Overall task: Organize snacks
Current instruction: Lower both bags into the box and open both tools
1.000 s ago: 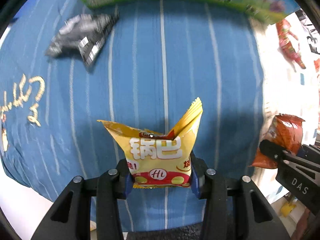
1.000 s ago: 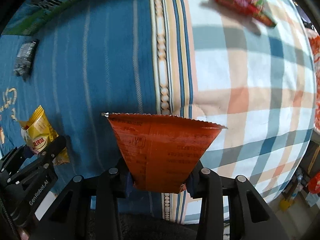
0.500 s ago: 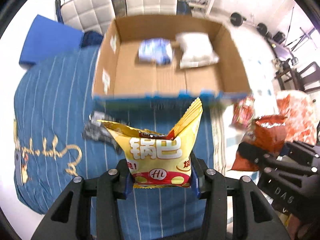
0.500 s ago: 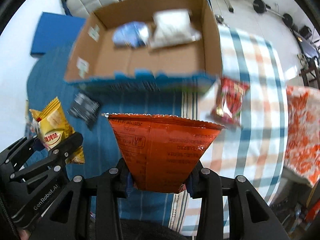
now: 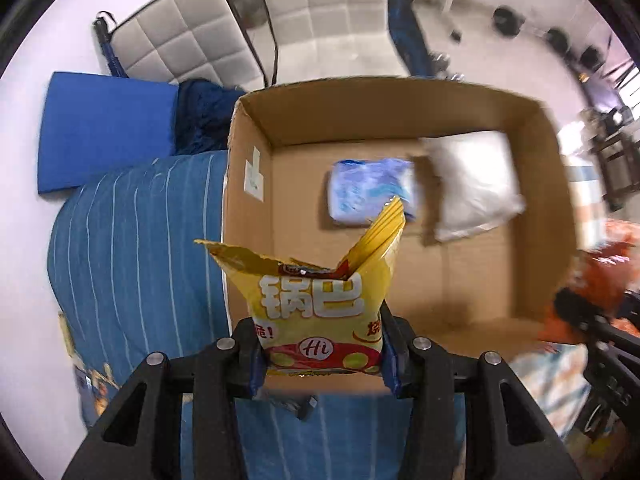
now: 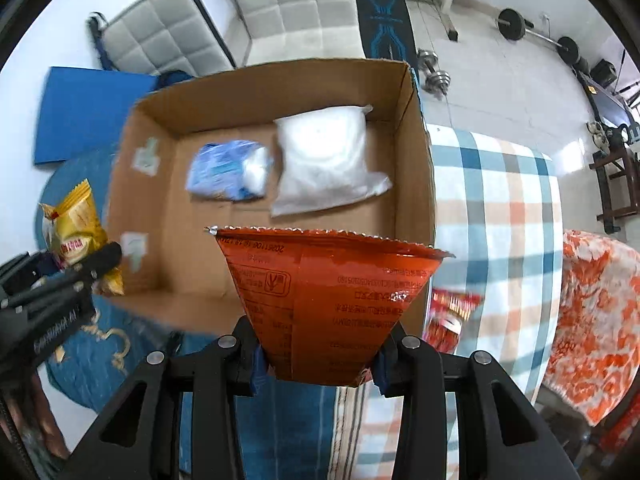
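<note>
My left gripper [image 5: 322,354] points down, and its jaws pinch the lower end of a yellow crinkled foil snack packet with white characters and a red band [image 5: 316,300]. The packet stands upright between my blue pads, its torn top corners flaring outward. It hangs above the near left part of an open brown cardboard box [image 5: 400,96].

My right gripper [image 6: 318,364] also points down. Its jaws are clamped on the narrow end of an orange-red glossy snack bag with a serrated top edge [image 6: 328,300], which widens upward like a funnel, printed back panel facing the camera. This bag hangs above the near right corner of the box.

Contents of the box, both lying flat on its floor:
- a light blue plastic pack [image 6: 228,176], toward the middle;
- a white translucent pillow-shaped bag [image 6: 324,160], just beside the blue pack on its right, edges touching or nearly so.

The box rests on a surface covered with a blue cloth with thin pale stripes [image 5: 136,240] on the left and a checked cloth in blue, orange and white [image 6: 500,216] on the right. A red snack packet [image 6: 452,312] lies on the checked cloth, just beside the box's near right corner. It is blurred.
</note>
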Action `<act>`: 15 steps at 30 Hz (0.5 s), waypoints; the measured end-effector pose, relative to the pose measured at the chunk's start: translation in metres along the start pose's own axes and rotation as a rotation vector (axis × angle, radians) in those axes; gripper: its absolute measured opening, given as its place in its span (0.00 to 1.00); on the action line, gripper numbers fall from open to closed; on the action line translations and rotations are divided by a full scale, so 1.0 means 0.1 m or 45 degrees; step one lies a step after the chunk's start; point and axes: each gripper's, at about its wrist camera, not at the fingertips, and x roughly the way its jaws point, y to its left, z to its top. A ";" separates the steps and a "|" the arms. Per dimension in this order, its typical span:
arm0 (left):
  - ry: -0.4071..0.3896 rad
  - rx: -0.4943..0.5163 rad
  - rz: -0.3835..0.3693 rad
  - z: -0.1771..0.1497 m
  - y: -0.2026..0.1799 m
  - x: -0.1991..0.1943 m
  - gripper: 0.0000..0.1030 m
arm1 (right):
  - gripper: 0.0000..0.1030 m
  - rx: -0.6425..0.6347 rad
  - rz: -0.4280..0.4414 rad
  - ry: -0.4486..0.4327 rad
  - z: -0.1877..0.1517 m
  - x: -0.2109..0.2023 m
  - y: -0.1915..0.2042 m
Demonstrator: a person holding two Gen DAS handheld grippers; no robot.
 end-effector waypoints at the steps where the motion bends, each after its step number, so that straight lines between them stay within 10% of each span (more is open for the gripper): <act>1: 0.026 0.011 0.020 0.10 0.00 0.09 0.40 | 0.41 -0.009 -0.021 0.020 0.10 0.10 0.00; 15: 0.291 0.088 0.132 0.81 -0.06 1.10 0.41 | 0.41 -0.084 -0.158 0.269 0.69 1.16 0.06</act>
